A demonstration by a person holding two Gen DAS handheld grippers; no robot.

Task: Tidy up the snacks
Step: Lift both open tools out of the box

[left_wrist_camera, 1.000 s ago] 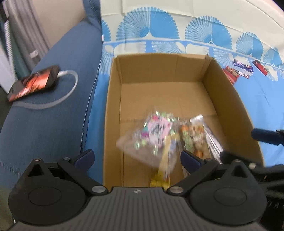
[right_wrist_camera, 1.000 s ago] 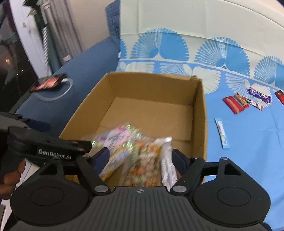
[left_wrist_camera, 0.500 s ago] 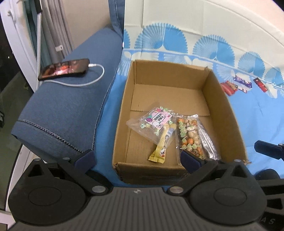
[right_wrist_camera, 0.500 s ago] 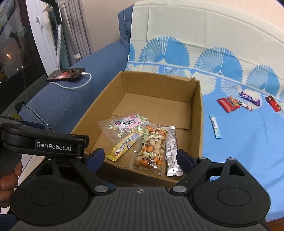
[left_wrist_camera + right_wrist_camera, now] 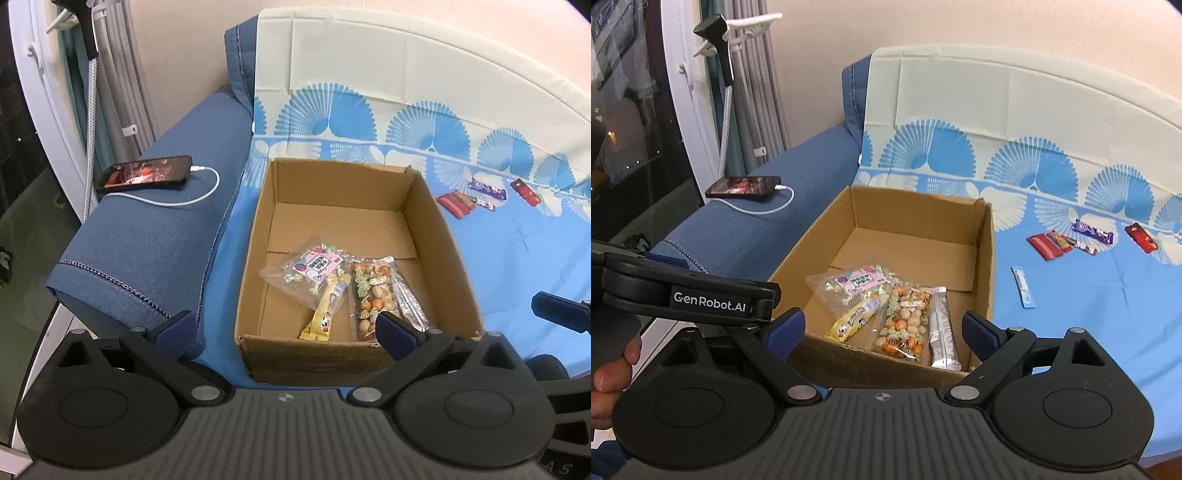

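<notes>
From the left wrist view, the left gripper (image 5: 284,326) sits at the bottom of the frame with its fingers spread wide and nothing between them. Just above it, mid-frame, the cardboard box (image 5: 255,258) stands on the blue-patterned sheet (image 5: 517,258) of the sofa. Four packs lie side by side at the near end of its floor: a clear candy bag (image 5: 308,271), a yellow stick pack (image 5: 327,308), a nut pack (image 5: 369,295) and a silver bar (image 5: 408,299). Packing them tight at one end looks meant to leave the far half free for more. Upper right, loose bars (image 5: 469,197) wait on the sheet. A phone (image 5: 146,173) charges on the armrest at left.

From the right wrist view, the right gripper (image 5: 882,330) has just been opening; its fingers stand wide with nothing between them, low in the frame, before the box's near wall. At right, a thin blue stick (image 5: 1023,286) lies apart from the red and purple bars, nearest the box and, I'd judge, the easiest next pick.
</notes>
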